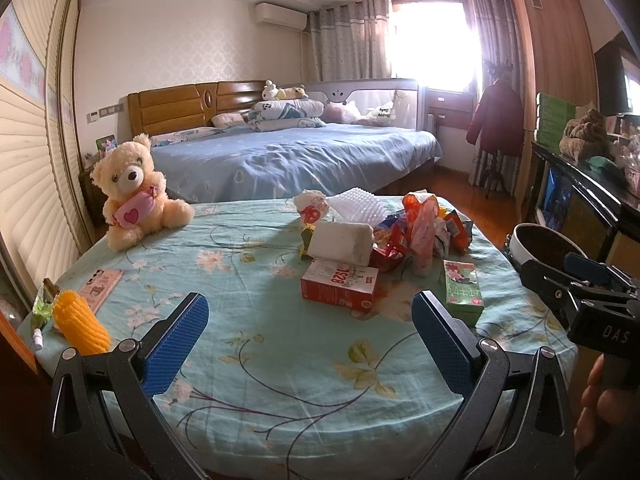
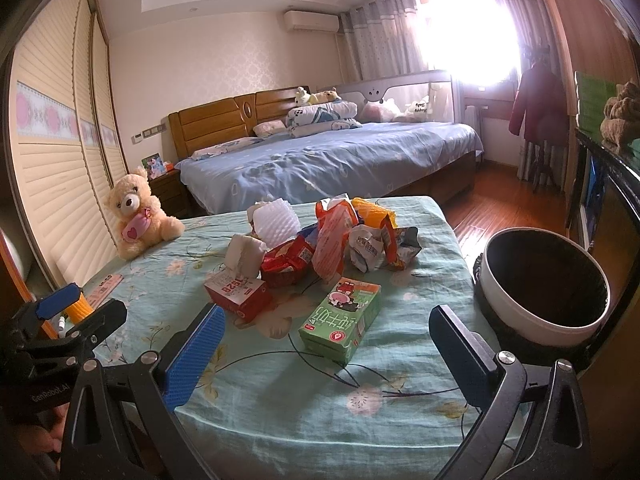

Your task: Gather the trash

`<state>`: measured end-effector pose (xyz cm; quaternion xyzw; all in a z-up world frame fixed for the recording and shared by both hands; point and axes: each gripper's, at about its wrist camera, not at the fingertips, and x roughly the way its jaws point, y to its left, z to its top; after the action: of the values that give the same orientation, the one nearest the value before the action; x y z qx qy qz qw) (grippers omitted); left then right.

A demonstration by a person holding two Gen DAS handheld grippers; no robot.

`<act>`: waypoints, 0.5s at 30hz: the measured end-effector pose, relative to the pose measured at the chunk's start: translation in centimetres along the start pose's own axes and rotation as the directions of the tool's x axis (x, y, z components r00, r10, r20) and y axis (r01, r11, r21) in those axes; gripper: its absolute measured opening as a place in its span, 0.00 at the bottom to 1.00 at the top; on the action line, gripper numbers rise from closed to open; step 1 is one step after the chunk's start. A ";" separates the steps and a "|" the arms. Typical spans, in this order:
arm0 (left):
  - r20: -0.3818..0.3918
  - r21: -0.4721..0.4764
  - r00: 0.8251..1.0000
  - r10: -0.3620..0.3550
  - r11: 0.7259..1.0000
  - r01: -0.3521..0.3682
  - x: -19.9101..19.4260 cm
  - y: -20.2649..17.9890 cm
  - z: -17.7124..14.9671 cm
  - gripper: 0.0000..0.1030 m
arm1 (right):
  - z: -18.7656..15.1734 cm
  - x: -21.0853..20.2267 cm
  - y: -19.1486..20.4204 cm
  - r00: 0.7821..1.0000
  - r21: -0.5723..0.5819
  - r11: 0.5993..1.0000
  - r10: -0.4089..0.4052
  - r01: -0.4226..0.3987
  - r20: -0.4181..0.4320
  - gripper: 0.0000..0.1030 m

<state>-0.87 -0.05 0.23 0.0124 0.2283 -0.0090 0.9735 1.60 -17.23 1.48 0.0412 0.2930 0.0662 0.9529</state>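
A heap of trash lies mid-table: a red carton [image 1: 339, 285] [image 2: 237, 297], a green carton [image 1: 462, 291] [image 2: 342, 322], a white foam block [image 1: 342, 242] [image 2: 245, 255], white foam netting [image 1: 357, 205] [image 2: 278, 220], and crumpled red and orange wrappers [image 1: 420, 232] [image 2: 332, 236]. My left gripper [image 1: 310, 344] hovers open over the near table edge, short of the red carton. Just before the green carton my right gripper [image 2: 326, 356] is open with nothing between its fingers. A white bin [image 2: 546, 284] [image 1: 544, 244] with a dark inside stands off the table's right edge.
The table wears a light green floral cloth [image 1: 280, 360] [image 2: 400, 384]. A teddy bear [image 1: 134, 190] [image 2: 138, 216], a pink phone [image 1: 100, 282] and a yellow corn toy [image 1: 80, 320] sit at the left. Behind is a blue bed [image 1: 296, 156], with a dark cabinet [image 1: 592, 196] at right.
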 end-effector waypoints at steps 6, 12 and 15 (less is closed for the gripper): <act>-0.013 -0.009 1.000 -0.005 1.000 0.005 0.2 0.3 -0.1 1.00 | -0.3 0.0 0.1 1.000 0.007 1.000 0.002 -0.002 -0.008 0.99; -0.033 -0.009 0.999 -0.011 1.000 0.011 0.7 0.4 -0.4 1.00 | -1.0 1.0 -0.2 0.999 0.021 1.000 0.009 -0.008 -0.045 0.99; -0.056 -0.010 0.998 -0.019 1.000 0.018 1.4 0.5 -0.7 1.00 | -1.4 2.1 -0.3 0.996 0.027 1.000 0.010 -0.008 -0.083 0.99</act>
<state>0.07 0.41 -0.97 0.0062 0.2559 -0.0166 0.9665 2.59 -17.14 -0.91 0.0524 0.3331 0.0684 0.9390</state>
